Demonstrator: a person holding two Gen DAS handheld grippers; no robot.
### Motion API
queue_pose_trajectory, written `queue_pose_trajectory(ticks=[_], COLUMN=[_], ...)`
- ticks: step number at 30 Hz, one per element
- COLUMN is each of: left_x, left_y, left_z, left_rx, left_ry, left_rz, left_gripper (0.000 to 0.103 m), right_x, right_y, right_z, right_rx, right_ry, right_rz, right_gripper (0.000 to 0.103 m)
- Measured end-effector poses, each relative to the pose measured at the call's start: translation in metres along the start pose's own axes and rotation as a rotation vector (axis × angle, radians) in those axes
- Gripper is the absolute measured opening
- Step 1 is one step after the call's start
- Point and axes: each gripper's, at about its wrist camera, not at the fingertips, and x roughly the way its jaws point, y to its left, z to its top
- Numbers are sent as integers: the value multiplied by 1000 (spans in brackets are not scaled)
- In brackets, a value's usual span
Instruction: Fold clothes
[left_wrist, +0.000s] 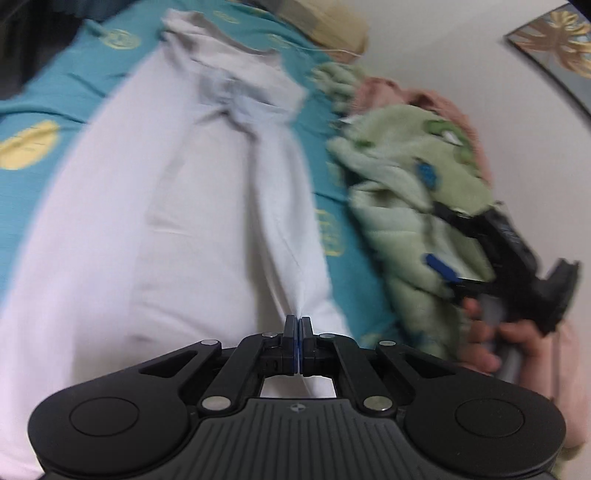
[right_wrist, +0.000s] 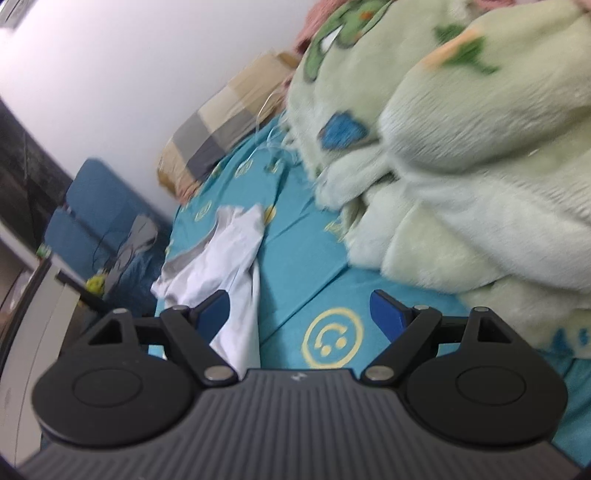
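Observation:
A white garment (left_wrist: 155, 206) lies stretched along the teal bedsheet (left_wrist: 48, 99) in the left wrist view, its collar end at the far side. My left gripper (left_wrist: 298, 325) is shut on the near edge of the garment, and the cloth pulls to a point between the pads. In the right wrist view the same white garment (right_wrist: 229, 251) lies left of centre. My right gripper (right_wrist: 301, 314) stands open above the sheet, with nothing between its blue pads (right_wrist: 384, 310). The right gripper (left_wrist: 443, 267) also shows in the left wrist view, held by a hand (left_wrist: 495, 339).
A fluffy pale green blanket (right_wrist: 461, 147) with printed shapes is heaped on the right of the bed. A checked pillow (right_wrist: 221, 125) lies at the far end against a white wall. A blue chair (right_wrist: 99, 206) with clothes stands left of the bed.

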Motion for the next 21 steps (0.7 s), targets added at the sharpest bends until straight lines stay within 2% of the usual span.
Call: queue_pose_trajectory(ticks=[3, 6, 8, 10, 13, 15, 16, 18, 21], left_x=[11, 21, 24, 20, 16, 21, 27, 38, 43], left_y=[34, 54, 60, 60, 55, 49, 46, 40, 33], left_z=[2, -6, -8, -9, -12, -16, -20, -27, -38], left_rx=[-59, -93, -114, -111, -86, -70, -68, -62, -48], left_ry=[51, 75, 93, 79, 68, 99, 141, 221, 280], left_rz=[23, 11, -19, -42, -81, -112, -118, -134, -187], left_gripper=[0, 3, 11, 32, 51, 58, 60, 61, 66], right_x=[11, 20, 25, 30, 37, 40, 41, 40, 37], right_y=[9, 19, 23, 27, 32, 35, 37, 41, 45], right_z=[-7, -17, -23, -29, -40, -48, -51, -53, -55], right_rx=[-36, -69, -78, -81, -87, -93, -95, -102, -117], right_ry=[69, 131, 165, 194, 245, 279, 289, 282, 262], right_rz=[23, 31, 35, 36, 52, 53, 48, 32, 0], right_gripper=[85, 85, 85, 85, 85, 84, 84, 84, 84])
